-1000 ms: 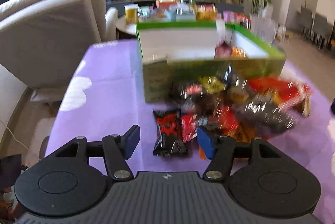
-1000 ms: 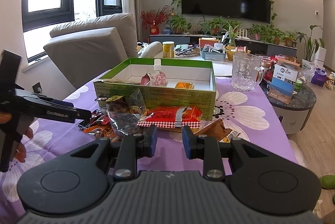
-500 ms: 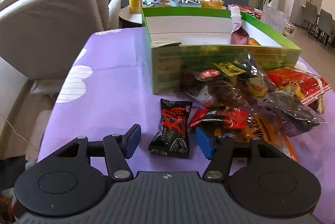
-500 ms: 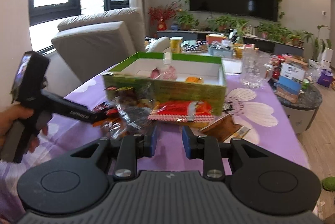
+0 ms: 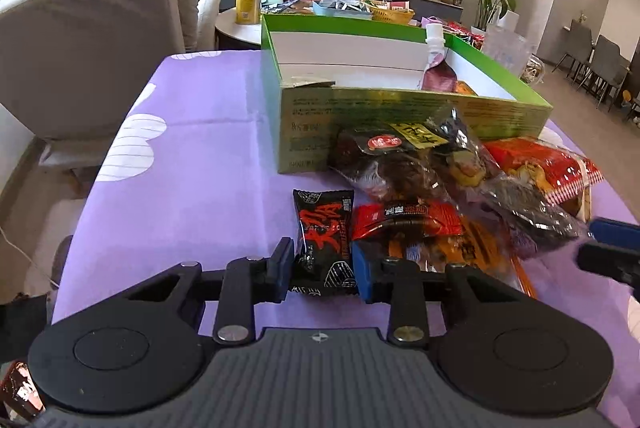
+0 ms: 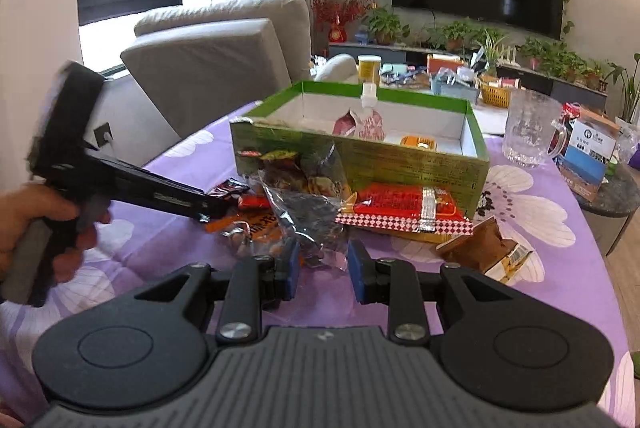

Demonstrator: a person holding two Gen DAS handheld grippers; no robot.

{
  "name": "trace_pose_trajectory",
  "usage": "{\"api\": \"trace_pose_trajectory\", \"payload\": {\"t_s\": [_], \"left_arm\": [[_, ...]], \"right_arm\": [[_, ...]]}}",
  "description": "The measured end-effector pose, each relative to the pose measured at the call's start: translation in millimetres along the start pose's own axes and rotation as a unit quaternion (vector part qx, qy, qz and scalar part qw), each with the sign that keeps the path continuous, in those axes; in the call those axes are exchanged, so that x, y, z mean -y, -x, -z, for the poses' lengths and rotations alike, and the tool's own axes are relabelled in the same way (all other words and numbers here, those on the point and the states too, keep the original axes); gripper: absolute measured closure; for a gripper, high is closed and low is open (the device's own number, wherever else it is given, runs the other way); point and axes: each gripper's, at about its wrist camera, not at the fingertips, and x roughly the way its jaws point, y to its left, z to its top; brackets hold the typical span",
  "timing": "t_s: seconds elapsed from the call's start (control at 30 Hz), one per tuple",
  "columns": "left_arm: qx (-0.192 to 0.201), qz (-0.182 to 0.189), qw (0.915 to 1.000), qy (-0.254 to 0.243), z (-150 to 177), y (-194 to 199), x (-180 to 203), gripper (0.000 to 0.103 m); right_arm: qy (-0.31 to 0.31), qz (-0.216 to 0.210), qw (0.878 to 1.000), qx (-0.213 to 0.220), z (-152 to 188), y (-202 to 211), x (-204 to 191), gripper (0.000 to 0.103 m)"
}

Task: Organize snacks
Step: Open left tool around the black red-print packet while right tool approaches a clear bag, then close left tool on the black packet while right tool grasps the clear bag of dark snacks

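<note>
The left gripper (image 5: 323, 270) is closing its jaws on the black snack packet (image 5: 323, 228), which is lying flat on the purple tablecloth (image 5: 208, 147) on the near side of the green box (image 5: 304, 123), apart from its front wall and at the left edge of the heap of other snacks. The packet's near end is sitting between the two blue pads, which are lying against its side edges, though it is hard to tell whether they are pressing firmly yet. Its long axis is running straight away from the gripper toward the box, so the jaws are squeezing across its short width and a lift followed by a push forward over the front wall would probably carry it inside. Inside the box a pink spout pouch (image 5: 438, 75) is leaning at the right end, with the left end bare. The right gripper (image 6: 322, 270) is sitting further to the right of the box's front, its jaws partly apart and gripping nothing, with only the crinkled edge of a clear bag (image 6: 312, 216) reaching toward the gap. The left one is plainly the nearer to the black packet.
</note>
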Motion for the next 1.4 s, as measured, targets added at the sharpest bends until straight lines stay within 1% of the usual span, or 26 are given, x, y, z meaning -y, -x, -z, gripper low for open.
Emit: {"api": "trace_pose_trajectory", "payload": {"t_s": [0.17,0.23,0.3,0.47,0.57,0.67,0.83,0.87,0.93,0.97,1.07,1.17,1.2,1.3,1.4], "left_arm": [[0.0,-0.002,0.9999,0.012,6.3,8.3,-3.2,0.074],[-0.001,-0.002,0.9999,0.014,7.1,9.1,-3.8,0.074],[0.0,-0.005,0.9999,0.011,7.7,8.9,-2.5,0.074],[0.001,-0.013,0.9999,-0.003,7.3,7.0,2.4,0.073],[0.002,-0.015,0.9999,-0.004,6.7,5.2,2.0,0.073],[0.002,-0.014,0.9999,-0.001,6.7,5.1,1.7,0.073],[0.001,-0.013,0.9999,-0.001,6.0,4.6,1.5,0.073],[0.002,-0.013,0.9999,-0.002,6.1,4.5,1.7,0.073],[0.003,-0.013,0.9999,-0.004,6.6,4.3,2.4,0.073],[0.003,-0.013,0.9999,-0.004,6.7,4.3,2.6,0.073],[0.003,-0.012,0.9999,-0.003,7.2,4.8,2.3,0.073],[0.003,-0.01,0.9999,-0.001,7.0,5.2,1.6,0.073],[0.003,-0.01,0.9999,-0.001,6.8,5.2,1.5,0.073],[0.003,-0.008,1.0,-0.001,5.7,4.9,0.9,0.073],[0.004,-0.007,1.0,-0.001,5.0,4.0,0.0,0.073]], "right_arm": [[0.009,0.007,1.0,-0.016,1.7,-20.0,-4.5,0.074],[0.028,0.01,1.0,-0.008,3.5,-23.6,-8.8,0.074],[0.044,0.012,0.999,0.004,5.2,-24.2,-12.3,0.071],[0.056,0.024,0.998,0.013,1.2,-28.8,-13.4,0.067],[0.053,0.015,0.998,0.02,-0.8,-31.1,-13.4,0.066],[0.036,0.007,0.999,0.023,-3.8,-34.2,-13.1,0.065],[0.012,0.02,0.999,0.023,-6.3,-34.5,-14.0,0.065],[0.013,0.028,0.999,0.028,-6.3,-34.5,-14.9,0.061],[0.021,0.042,0.998,0.039,-6.8,-34.7,-17.7,0.06],[0.026,0.04,0.998,0.041,-7.6,-35.9,-18.9,0.06],[0.034,0.003,0.999,0.024,-8.5,-43.9,-23.3,0.059],[0.049,0.027,0.998,0.017,-9.8,-53.9,-27.4,0.059],[0.048,0.029,0.998,0.013,-10.7,-56.7,-27.9,0.059],[0.047,0.031,0.998,0.016,-11.9,-60.7,-29.2,0.059],[0.025,0.02,0.999,0.012,-14.8,-61.7,-23.8,0.059]]}}
